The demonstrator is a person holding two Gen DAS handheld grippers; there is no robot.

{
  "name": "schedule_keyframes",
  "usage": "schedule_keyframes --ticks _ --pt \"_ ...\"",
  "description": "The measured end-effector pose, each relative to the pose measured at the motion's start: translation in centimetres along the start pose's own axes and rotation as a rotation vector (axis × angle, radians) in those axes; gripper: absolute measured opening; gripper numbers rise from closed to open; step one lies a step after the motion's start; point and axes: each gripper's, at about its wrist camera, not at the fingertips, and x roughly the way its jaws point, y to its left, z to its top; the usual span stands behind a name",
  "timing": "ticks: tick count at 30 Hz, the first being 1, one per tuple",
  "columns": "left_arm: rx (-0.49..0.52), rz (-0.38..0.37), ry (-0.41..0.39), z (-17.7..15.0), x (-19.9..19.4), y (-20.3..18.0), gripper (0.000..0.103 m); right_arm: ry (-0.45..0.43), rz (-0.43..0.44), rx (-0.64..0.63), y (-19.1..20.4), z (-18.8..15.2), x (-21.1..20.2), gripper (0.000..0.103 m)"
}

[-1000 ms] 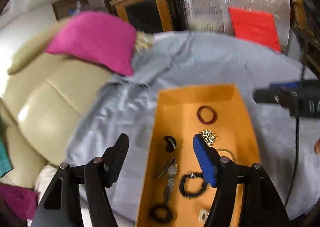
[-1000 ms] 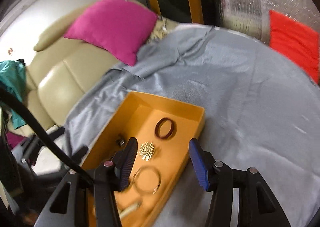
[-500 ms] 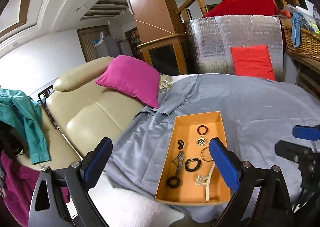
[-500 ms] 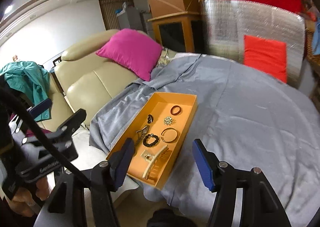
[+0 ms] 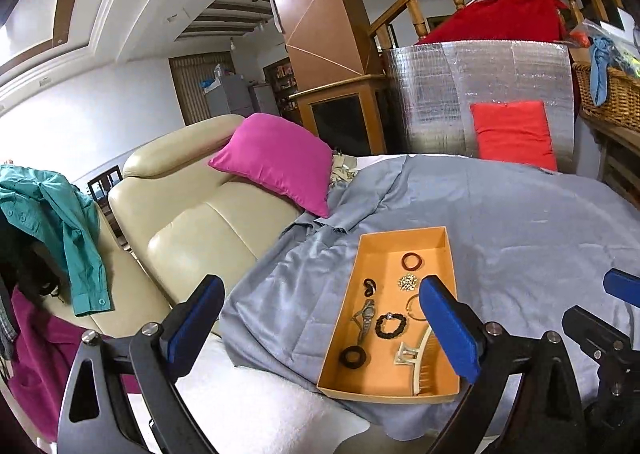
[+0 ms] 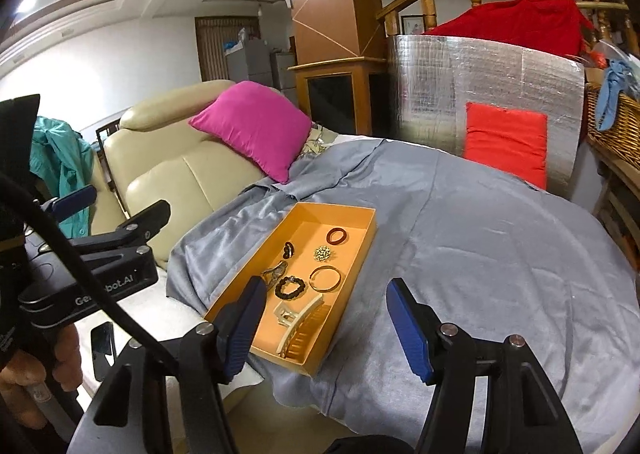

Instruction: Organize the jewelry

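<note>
A grey cloth [image 5: 520,221] is spread over the table, and a cream leather sofa [image 5: 188,213] with a pink cushion [image 5: 280,161] is seen beyond and to the left of both tools. An orange tray [image 6: 362,250] is set on the cloth ahead of the tools, near the table's edge. In the left wrist view the left tool [image 5: 320,328] is held wide open with nothing between its blue pads, and the tray lies ahead, partly behind the right-hand pad. In the right wrist view the right tool [image 6: 326,328] is shown partly open and empty, with the tray ahead and slightly to the left, its near corner behind the left-hand pad. Inside the tray, nearest the tools, a cream hair claw clip [image 6: 298,326] is laid. Farther on a gold bangle [image 6: 326,278], a black bead bracelet [image 6: 290,288] and a wristwatch [image 5: 366,318] are placed, with a black hair tie [image 5: 354,357] just left of the clip. Farthest from the tools a reddish-brown ring bangle [image 6: 337,236], a small gold brooch [image 6: 322,253] and a small dark earring-like piece [image 6: 288,250] are seen.
</note>
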Motion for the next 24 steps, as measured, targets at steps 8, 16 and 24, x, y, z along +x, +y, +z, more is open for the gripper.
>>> schedule_keyframes --ticks 8,16,24 --pt "-0.002 0.003 0.003 -0.3 -0.1 0.2 0.098 -0.009 -0.012 0.011 0.1 -0.5 -0.4 0.066" --pt "-0.010 0.012 -0.001 -0.5 -0.3 0.4 0.098 -0.012 -0.011 0.008 0.3 -0.5 -0.5 0.066" --pt "-0.022 0.018 0.005 -0.7 -0.1 1.3 0.098 -0.005 -0.007 0.000 0.8 -0.2 -0.2 0.066"
